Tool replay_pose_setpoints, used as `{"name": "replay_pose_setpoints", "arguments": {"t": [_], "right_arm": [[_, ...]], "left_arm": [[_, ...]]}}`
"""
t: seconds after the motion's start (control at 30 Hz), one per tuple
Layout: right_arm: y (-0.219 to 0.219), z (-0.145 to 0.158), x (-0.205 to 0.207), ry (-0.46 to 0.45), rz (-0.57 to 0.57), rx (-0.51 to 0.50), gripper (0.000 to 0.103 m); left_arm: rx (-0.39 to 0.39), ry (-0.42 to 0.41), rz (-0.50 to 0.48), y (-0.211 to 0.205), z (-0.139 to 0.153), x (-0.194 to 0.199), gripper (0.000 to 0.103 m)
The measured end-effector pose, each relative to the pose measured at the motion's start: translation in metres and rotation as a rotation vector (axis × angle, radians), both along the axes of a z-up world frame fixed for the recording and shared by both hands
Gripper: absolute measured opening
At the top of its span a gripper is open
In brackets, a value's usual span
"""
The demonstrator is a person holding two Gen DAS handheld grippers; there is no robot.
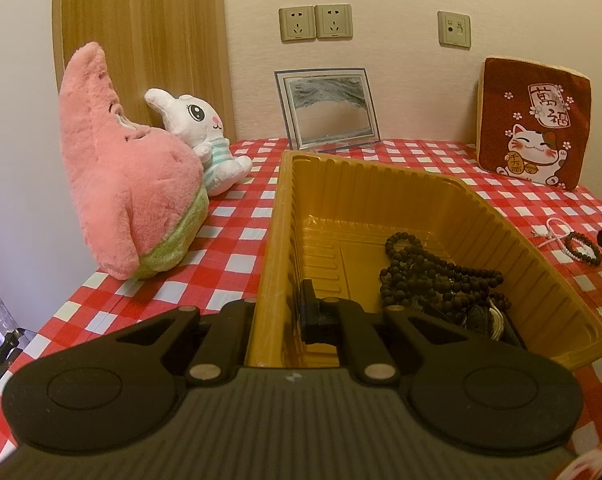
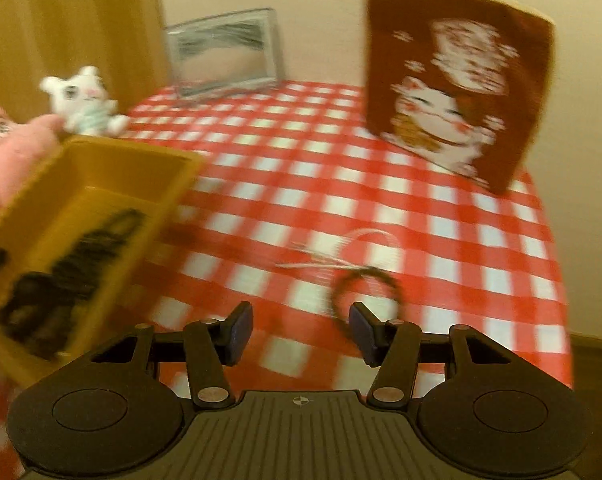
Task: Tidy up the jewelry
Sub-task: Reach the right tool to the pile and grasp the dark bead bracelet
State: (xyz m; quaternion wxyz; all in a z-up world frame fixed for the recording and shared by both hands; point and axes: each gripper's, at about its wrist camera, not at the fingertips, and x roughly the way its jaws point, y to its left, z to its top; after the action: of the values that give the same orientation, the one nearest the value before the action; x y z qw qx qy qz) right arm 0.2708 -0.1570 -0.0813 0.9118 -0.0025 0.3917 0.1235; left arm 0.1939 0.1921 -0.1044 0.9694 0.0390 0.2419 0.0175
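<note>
Two bracelets lie on the checked desk right of the yellow plastic tray (image 1: 441, 200): a dark beaded bracelet (image 2: 365, 288) and a pale pink strand (image 2: 365, 240). Both look light, limp and prone to roll; pinch across the beads. The right gripper (image 2: 299, 330) gapes empty just before the dark one. The left gripper (image 1: 279, 316) clamps the tray's ribbed wall; black bead necklaces (image 1: 433, 276) lie inside.

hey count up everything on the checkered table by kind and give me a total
Plush toys: 2, pink star and white bunny
Yellow tray: 1
Loose bracelets: 2, dark and pale
Sand picture frame: 1
Lucky cat cushion: 1
Total: 7
</note>
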Motion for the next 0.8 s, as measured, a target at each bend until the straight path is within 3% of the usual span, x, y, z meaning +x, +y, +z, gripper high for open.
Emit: {"name": "replay_pose_setpoints", "arguments": {"t": [0.1,0.33,0.5,0.8], "right_arm": [[-0.022,-0.010,0.008,0.012,-0.048,-0.031,0.039],[-0.046,-0.025,0.029,0.016,-0.104,-0.069,0.019],[-0.047,-0.033,0.044,0.031,-0.092,-0.083,0.013],[-0.040,-0.040,0.055,0.042,-0.065,-0.089,0.012]], "left_arm": [[0.004,0.003,-0.002,0.000,0.001,-0.001,0.007],[0.013,0.009,-0.003,-0.002,0.002,0.000,0.007],[0.017,0.013,-0.005,-0.002,0.002,0.001,0.007],[0.017,0.013,-0.006,-0.002,0.002,0.001,0.007]]}}
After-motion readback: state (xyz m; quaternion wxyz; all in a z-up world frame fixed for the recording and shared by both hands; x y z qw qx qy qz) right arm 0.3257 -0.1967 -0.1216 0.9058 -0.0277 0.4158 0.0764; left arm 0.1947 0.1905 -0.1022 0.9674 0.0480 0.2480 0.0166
